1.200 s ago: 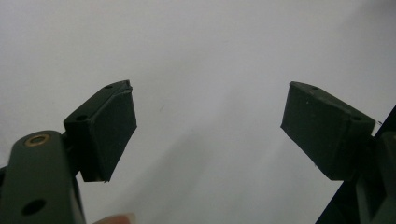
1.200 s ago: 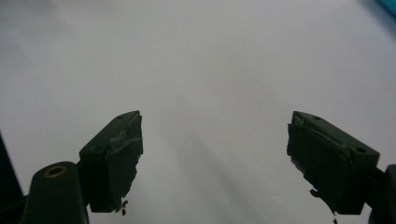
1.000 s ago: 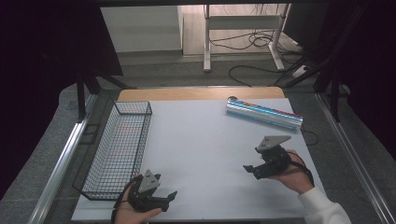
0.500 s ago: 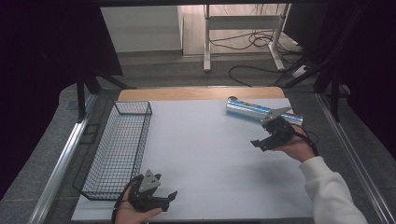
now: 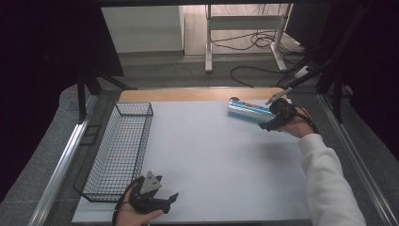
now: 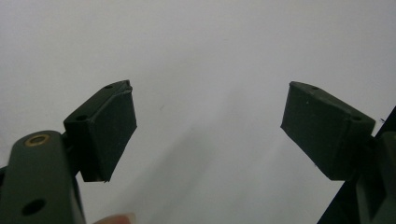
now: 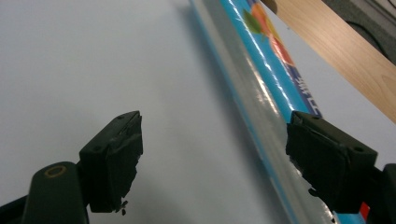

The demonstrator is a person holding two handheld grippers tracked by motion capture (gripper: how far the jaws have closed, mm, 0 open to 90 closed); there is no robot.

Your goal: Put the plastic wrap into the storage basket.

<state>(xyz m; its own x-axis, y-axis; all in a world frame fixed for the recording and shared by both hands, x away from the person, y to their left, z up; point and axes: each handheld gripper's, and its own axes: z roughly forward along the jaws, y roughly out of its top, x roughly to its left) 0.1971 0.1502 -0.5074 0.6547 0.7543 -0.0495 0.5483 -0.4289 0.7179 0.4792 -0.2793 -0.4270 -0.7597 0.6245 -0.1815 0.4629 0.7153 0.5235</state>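
A long shiny roll [image 5: 247, 110] in silver and blue wrap lies at the back right of the white table [image 5: 211, 160]. My right gripper [image 5: 272, 120] is at the roll's right end, open, with a hand in a white sleeve behind it. In the right gripper view the roll [image 7: 252, 79] runs along the inside of the right jaw, and the open gripper [image 7: 212, 140] has bare table between its jaws. My left gripper [image 5: 167, 188] rests at the front left edge, open. Its own view shows the left gripper [image 6: 210, 107] spread wide over bare table.
A black wire basket [image 5: 133, 114] stands along the table's left side, just behind the left gripper. A wooden strip [image 5: 188, 94] borders the table's far edge, close behind the roll. Metal rails run down both sides of the table.
My right gripper has moved from the table's front right back to the roll's right end. The left gripper has stayed put.
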